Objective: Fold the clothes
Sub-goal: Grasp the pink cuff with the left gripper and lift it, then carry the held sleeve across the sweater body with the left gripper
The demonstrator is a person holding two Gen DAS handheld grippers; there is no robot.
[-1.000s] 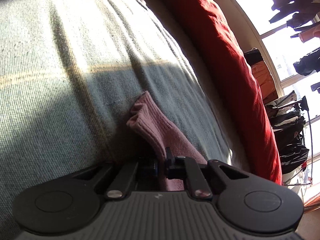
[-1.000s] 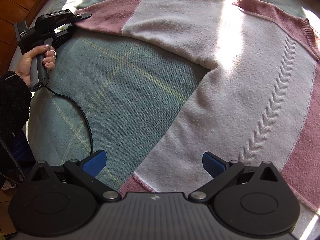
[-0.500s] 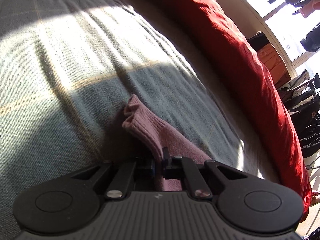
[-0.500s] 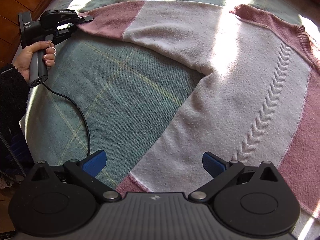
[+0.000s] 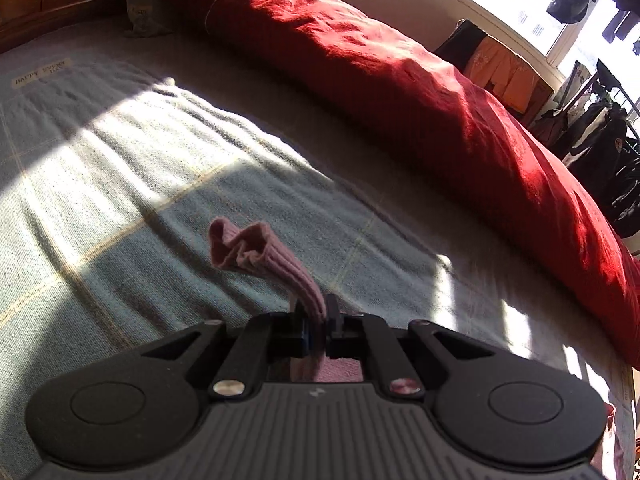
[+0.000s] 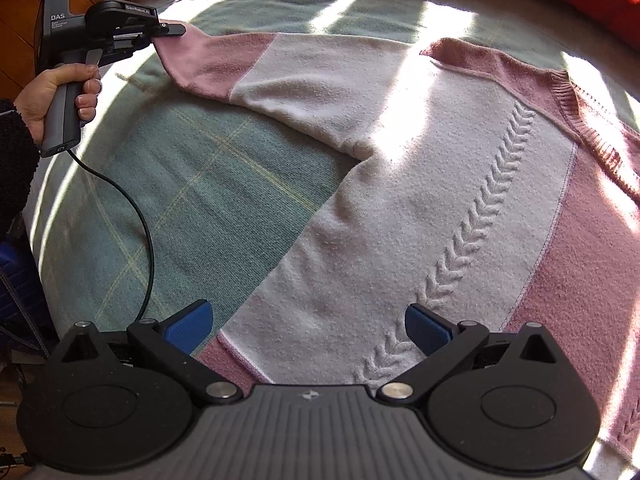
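Left gripper [image 5: 316, 320]: fingers clenched on the pink ribbed cuff [image 5: 256, 254] of the sweater's sleeve; the cuff end stands up crumpled past the fingertips, off the bed. From the right wrist view the same left gripper [image 6: 170, 30] sits at the sleeve's far end, held by a hand [image 6: 60, 92], with the sleeve [image 6: 256, 76] stretched out sideways from the sweater's body.

Right gripper [image 6: 308, 326]: fingers spread wide, nothing between them, hovering over the sweater's lower hem.

Sweater [image 6: 420, 208]: pink and white, lies flat and spread on the green checked blanket [image 6: 200, 200] covering the bed, neckline away from the right gripper.

Progress, by judgement: early. No fold is visible in the body. One sleeve is gripped, seemingly ready to be brought across the sweater. The other sleeve is not clearly in view. Sleeve folds and body folds all remain.

Containers: none seen. A red duvet [image 5: 440, 92] lies along the blanket's far side from the sweater.
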